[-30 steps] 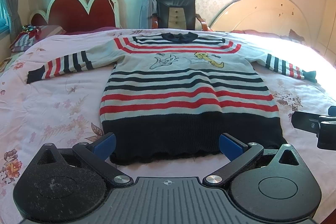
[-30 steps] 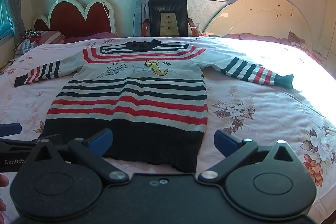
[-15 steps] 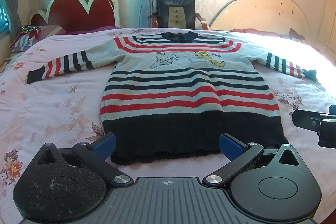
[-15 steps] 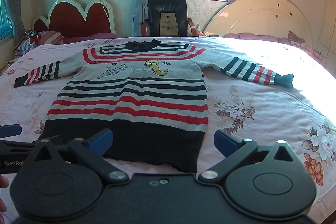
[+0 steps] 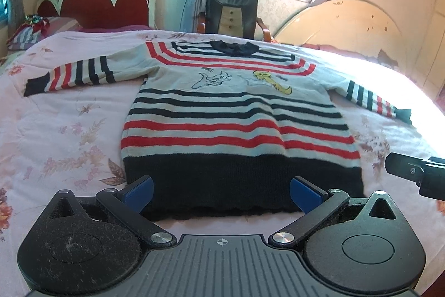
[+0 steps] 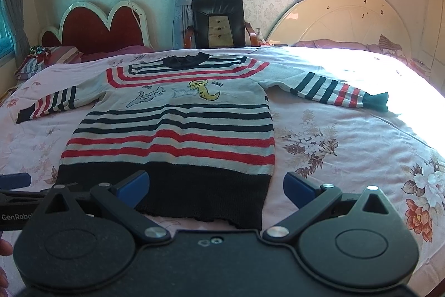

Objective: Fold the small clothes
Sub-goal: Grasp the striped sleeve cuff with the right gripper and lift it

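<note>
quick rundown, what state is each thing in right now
striped sweater: spread flat, face up, both sleeves out, unfolded
left claw: open, empty, at the sweater's dark hem
right claw: open, empty, at the hem's right corner
floral bedspread: laid out under the sweater

**Open quilt on both flanks, sleeves across the far half**

Bare bed point(image 5: 64, 130) lies left and right of the sweater point(image 5: 236, 113) body. The spread sleeves bar the far flanks. Beyond, the headboard point(image 6: 103, 27) and chair point(image 6: 218, 21) close off the bed's far edge.
</note>
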A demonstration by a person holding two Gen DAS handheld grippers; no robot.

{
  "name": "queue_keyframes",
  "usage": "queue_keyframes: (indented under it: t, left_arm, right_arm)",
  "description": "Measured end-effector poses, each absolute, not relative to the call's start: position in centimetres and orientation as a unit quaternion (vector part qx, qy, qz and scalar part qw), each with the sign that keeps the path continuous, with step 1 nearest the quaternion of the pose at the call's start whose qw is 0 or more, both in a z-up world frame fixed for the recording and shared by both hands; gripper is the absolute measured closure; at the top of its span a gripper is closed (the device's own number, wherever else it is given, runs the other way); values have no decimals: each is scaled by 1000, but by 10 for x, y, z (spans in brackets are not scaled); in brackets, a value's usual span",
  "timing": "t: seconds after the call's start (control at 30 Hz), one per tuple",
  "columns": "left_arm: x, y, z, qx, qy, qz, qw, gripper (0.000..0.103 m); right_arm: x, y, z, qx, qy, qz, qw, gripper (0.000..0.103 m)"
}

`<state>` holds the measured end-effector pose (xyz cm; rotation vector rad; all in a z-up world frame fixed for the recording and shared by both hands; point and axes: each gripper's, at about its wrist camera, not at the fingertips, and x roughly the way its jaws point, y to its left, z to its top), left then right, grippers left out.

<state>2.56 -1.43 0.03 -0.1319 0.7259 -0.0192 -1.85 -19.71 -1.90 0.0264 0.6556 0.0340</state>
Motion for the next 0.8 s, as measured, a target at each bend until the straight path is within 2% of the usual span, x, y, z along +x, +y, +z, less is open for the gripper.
queue_keyframes:
  t: [0.23, 0.3, 0.33, 0.37, 0.43, 0.5, 0.57, 0.63, 0.8]
  left_arm:
    - [88, -14, -13, -115, 383, -12, 917, 0]
    - [104, -20, -11, -118, 374, -21, 920, 0]
    - [111, -23, -10, -125, 369, -24, 921, 0]
    - [118, -26, -10, -135, 365, -26, 921, 0]
    - [134, -35, -10, -137, 364, -10, 921, 0]
    - [150, -48, -11, -133, 365, 6, 922, 0]
    - [166, -62, -13, -134, 370, 19, 919, 0]
    - [182, -76, -18, -134, 378, 25, 916, 0]
    - [218, -111, -27, -124, 392, 35, 911, 0]
  right_arm:
    - [14, -278, 1, 81, 252, -59, 963, 1]
    - [32, -312, 3, 97, 232, -80, 964, 5]
    - [44, -334, 2, 107, 223, -89, 965, 18]
    - [55, -351, 0, 116, 219, -95, 964, 37]
    - [87, -395, -11, 148, 230, -113, 955, 55]
    - [121, -442, -31, 205, 240, -121, 941, 58]
    - [150, -481, -54, 257, 253, -135, 923, 66]
    - [176, -520, -85, 314, 262, -144, 901, 67]
    - [213, -566, -136, 376, 267, -156, 873, 65]
